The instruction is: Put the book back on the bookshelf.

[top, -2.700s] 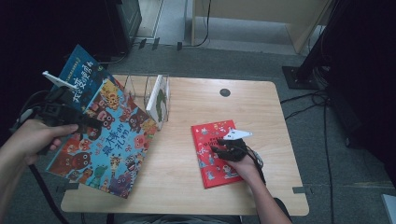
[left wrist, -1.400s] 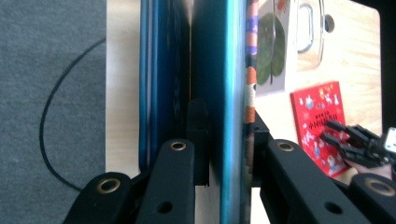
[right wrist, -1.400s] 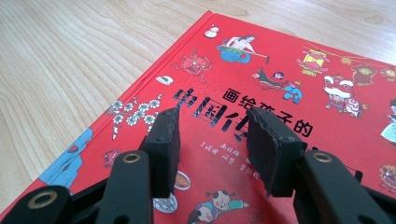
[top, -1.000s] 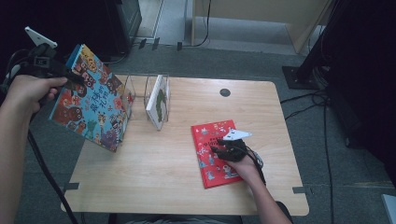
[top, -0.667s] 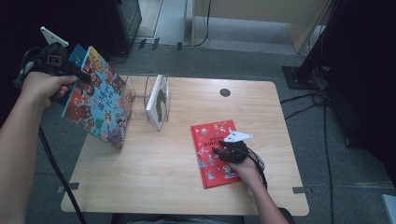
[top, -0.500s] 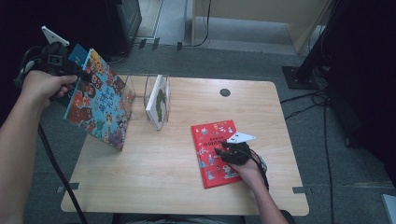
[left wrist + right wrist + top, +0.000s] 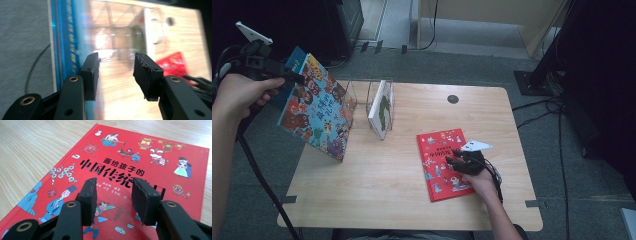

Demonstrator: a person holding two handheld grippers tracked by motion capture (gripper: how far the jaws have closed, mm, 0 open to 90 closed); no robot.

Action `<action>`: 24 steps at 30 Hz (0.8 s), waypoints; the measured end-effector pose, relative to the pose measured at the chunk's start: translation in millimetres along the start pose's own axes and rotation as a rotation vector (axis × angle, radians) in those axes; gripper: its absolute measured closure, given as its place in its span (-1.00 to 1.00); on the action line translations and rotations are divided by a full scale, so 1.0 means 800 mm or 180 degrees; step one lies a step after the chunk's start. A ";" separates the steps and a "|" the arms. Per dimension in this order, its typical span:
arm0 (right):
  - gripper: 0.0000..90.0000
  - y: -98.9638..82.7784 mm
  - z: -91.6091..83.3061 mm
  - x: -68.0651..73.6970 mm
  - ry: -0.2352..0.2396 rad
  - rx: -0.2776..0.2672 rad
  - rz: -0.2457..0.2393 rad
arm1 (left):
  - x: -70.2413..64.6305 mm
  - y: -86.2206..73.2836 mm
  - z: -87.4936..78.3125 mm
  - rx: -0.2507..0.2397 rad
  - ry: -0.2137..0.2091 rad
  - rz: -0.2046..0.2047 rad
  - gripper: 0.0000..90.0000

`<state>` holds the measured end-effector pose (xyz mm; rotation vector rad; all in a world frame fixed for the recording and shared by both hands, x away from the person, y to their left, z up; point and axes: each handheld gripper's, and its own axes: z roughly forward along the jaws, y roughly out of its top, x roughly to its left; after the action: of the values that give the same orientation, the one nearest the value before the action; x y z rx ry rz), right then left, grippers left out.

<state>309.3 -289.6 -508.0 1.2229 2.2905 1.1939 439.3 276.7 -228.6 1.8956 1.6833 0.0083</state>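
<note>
Your left gripper point(image 7: 287, 75), jaws just opening, has released the colourful picture book point(image 7: 317, 112) leaning tilted beside it, blue-spined, cartoon-covered.

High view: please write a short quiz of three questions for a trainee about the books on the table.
1. True or false: the red book stands upright.
2. The right gripper is above which book? A blue, B red, C white.
3. What keeps the white book upright?
Key: 1 false, it lies flat on the table. 2 B. 3 The clear rack.
</note>
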 end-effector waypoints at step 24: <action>0.42 -0.003 -0.017 -0.037 -0.0155 -0.0034 0.0133 | -0.059 -0.081 0.091 0.0058 -0.0245 0.0508 0.36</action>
<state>318.0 -321.4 -505.0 1.2874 2.2313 1.1759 399.0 204.9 -298.6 2.0133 1.4829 -0.0164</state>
